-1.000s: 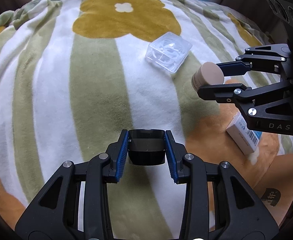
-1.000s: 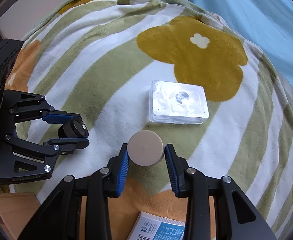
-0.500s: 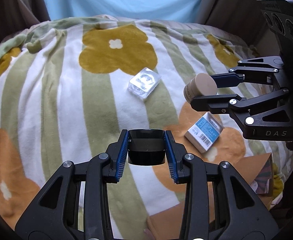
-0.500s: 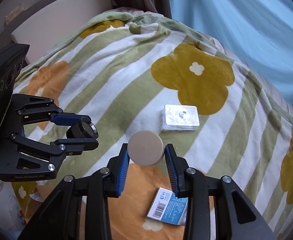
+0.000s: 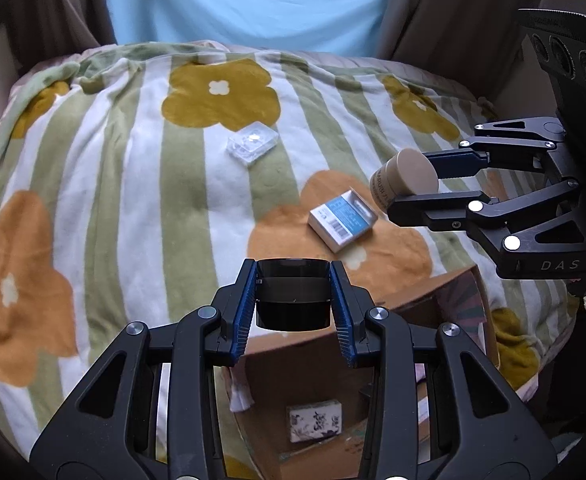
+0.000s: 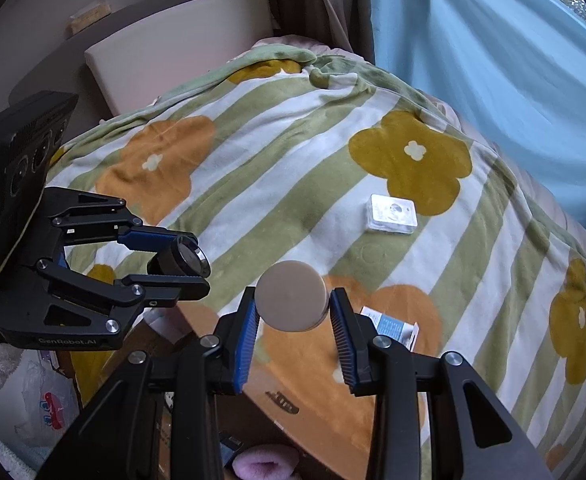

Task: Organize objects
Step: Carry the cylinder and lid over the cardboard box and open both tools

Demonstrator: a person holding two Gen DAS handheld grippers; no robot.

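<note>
My left gripper is shut on a black round jar, held in the air above the open cardboard box; the jar also shows in the right wrist view. My right gripper is shut on a beige round container, held above the blanket's near edge; it also shows in the left wrist view. A clear plastic case and a small blue-and-white box lie on the flowered blanket.
The cardboard box holds a small patterned box. A blue curtain hangs behind the bed. A beige headboard cushion stands at the far left. A plastic bag and a pink fluffy item lie beside the bed.
Both grippers have pulled back and up from the blanket with their jars still held. The clear case and blue box look smaller, and the cardboard box has come into view below.
</note>
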